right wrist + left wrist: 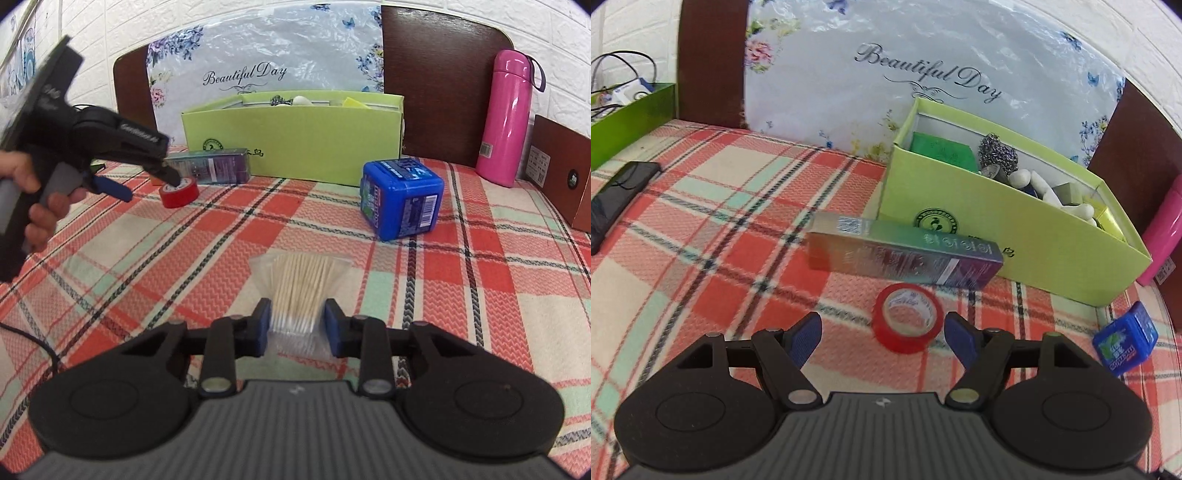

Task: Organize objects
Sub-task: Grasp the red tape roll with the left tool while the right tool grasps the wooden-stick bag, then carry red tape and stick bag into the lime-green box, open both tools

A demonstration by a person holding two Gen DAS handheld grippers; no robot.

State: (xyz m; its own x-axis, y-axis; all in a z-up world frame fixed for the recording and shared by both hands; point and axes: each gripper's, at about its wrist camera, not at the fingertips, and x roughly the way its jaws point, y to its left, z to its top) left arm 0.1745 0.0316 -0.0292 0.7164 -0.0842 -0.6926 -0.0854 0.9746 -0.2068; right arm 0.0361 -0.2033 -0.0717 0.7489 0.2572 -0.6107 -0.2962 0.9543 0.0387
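A: What's the biggest thing on view?

B: The plaid tablecloth (258, 229), filling both views. Leaning at the back is a floral bag (923, 74) printed "Beautiful Day".

A: And the box?

B: A lime-green box (1015, 229), open on top, sits at about one o'clock in the left wrist view, and at twelve o'clock in the right wrist view. Inside I can make out a green packet, a metal scourer and some white pieces, all jumbled.

A: Anything next to it?

B: A pink flask (508, 114) stands upright at two o'clock in the right wrist view, well apart from the box. A shiny long carton (905, 254) lies flat just in front of the box's front wall.

A: Smaller things?

B: A blue cube container (400, 195) tilts on the cloth at one o'clock in the right wrist view. A red tape roll (907, 321) lies just short of the long carton.

A: What is the left gripper doing?

B: The left gripper (882, 339) is released, jaws wide, with the tape roll ahead and between the fingertips; the pads are clear of it. A hand (40, 210) grips its handle at nine o'clock in the right wrist view.

A: And the right?

B: The right gripper (297, 325) is clenched on a clear pack of cotton swabs (295, 284), both blue pads pressing its sides, at six o'clock just above the cloth.
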